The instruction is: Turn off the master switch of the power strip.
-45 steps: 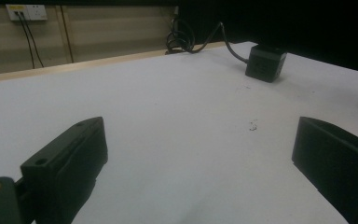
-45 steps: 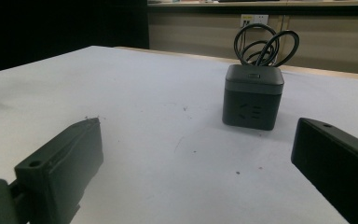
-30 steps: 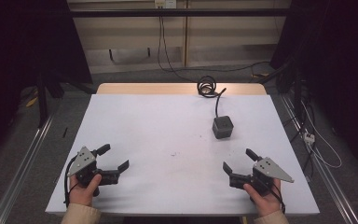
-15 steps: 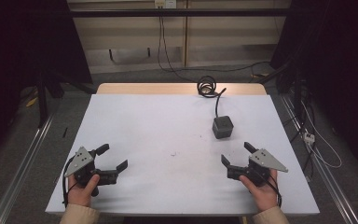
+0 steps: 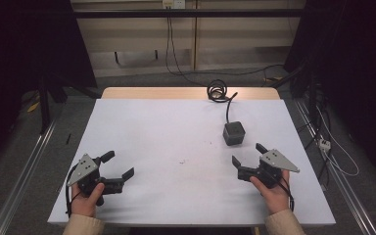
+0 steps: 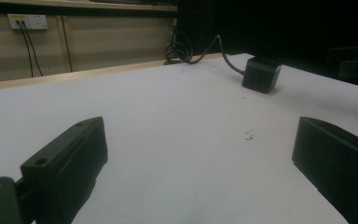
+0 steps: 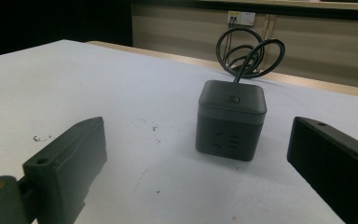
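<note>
Right tongs (image 5: pixel 246 156) have crept forward and up toward the dark cube socket (image 5: pixel 234 132), jaws spread and empty, cube standing on the white surface (image 5: pixel 166 132) just ahead between them, cord coiled behind; my left tongs (image 5: pixel 119 165) idle, released, well apart.

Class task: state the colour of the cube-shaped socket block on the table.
Dark grey, nearly black, like its cable. The socket block shows best in the right gripper view.
</note>
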`<state>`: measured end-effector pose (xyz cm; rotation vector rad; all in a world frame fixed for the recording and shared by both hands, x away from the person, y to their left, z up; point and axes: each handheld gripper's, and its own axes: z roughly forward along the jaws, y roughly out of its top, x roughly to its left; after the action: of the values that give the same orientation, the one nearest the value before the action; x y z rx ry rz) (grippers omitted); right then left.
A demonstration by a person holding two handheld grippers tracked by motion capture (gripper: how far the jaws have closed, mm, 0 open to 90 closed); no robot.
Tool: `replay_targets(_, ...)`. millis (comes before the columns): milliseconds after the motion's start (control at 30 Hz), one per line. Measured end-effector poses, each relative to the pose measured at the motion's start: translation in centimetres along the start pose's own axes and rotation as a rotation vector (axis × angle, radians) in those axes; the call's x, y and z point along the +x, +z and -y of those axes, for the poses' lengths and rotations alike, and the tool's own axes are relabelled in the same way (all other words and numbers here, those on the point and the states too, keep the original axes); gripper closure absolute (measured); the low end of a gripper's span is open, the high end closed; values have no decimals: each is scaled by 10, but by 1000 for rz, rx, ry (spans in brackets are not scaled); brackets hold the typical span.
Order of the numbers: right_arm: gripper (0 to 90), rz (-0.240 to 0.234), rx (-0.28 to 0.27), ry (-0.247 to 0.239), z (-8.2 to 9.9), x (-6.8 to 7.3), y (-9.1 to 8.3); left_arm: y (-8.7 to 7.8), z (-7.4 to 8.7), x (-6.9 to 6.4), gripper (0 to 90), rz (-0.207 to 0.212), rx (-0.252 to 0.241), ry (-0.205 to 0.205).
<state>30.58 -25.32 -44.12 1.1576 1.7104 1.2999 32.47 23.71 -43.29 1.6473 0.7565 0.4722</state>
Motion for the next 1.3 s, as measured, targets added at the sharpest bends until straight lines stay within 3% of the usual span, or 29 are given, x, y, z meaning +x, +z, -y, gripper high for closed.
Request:
replay_targets(667, 79, 36, 42, 3, -8, -10, 16, 1, 0, -1, 32, 6, -12, -3)
replay_targets(1300, 158, 20, 73, 8, -15, -14, 30, 2, -1, 0, 32, 12, -5, 12)
